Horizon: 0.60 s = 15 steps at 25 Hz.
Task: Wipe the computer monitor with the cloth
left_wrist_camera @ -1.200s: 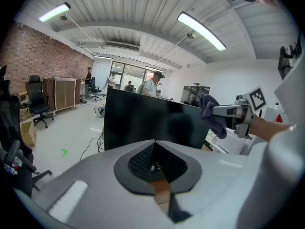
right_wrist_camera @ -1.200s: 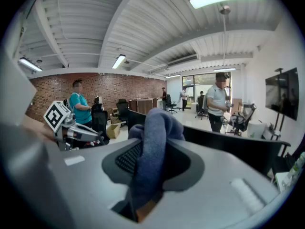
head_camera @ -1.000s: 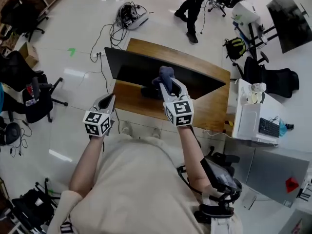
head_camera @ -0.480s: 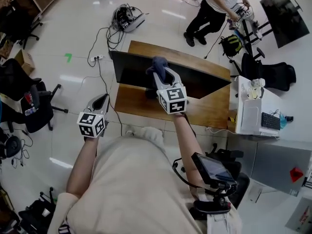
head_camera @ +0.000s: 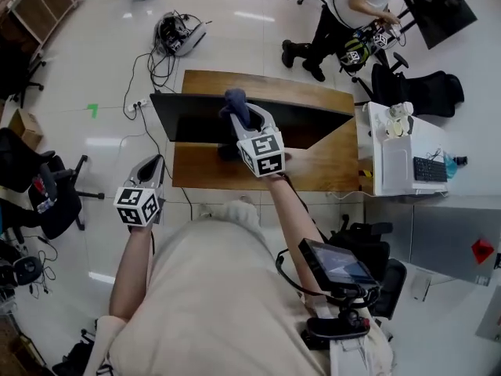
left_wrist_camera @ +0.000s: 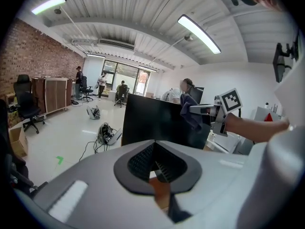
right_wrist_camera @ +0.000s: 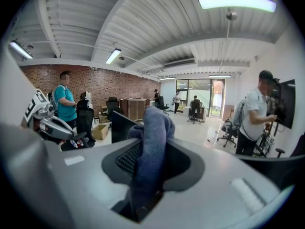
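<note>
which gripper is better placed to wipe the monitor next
Right. The right gripper is shut on the cloth and holds it at the top edge of the monitor. The left gripper is shut on nothing and hangs left of the desk, away from the screen.

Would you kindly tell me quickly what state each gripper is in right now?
Left gripper: shut, nothing between its jaws.
Right gripper: shut on the blue-grey cloth.

Blue cloth in right tool, at top of monitor, left tool — off near-left corner of desk
</note>
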### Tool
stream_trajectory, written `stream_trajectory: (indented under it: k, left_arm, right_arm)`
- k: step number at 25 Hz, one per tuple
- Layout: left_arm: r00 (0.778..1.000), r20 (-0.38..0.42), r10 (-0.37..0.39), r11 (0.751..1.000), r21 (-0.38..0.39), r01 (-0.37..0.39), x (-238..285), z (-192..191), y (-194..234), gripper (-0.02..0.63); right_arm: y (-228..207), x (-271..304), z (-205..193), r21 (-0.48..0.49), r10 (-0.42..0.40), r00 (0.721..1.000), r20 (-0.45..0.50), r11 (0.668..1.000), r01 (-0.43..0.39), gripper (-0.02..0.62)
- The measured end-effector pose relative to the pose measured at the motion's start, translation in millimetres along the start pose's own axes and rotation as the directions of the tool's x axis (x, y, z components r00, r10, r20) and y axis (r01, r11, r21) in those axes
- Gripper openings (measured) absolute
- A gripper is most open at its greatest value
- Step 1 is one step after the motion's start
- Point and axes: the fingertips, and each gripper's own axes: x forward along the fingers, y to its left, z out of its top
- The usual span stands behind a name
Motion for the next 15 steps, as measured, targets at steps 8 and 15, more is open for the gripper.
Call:
stream_trajectory:
  k: [8, 15]
  left_arm:
    - [1.000, -0.009, -0.013, 0.999, -0.030, 0.012, 31.0, 10.9, -26.5, 0.000]
    - [0.999, -0.008, -0.038, 0.999, -0.040, 0.038, 57.6, 24.6, -55.5, 0.000]
  right_arm:
    - [-27.2, -20.9, -11.2, -0.023, 0.006, 1.000, -0.009, 1.000, -0.007, 0.114]
    - [-65.0, -49.4, -24.0, -0.007, -0.018, 1.000, -0.012, 1.000, 0.018, 0.114]
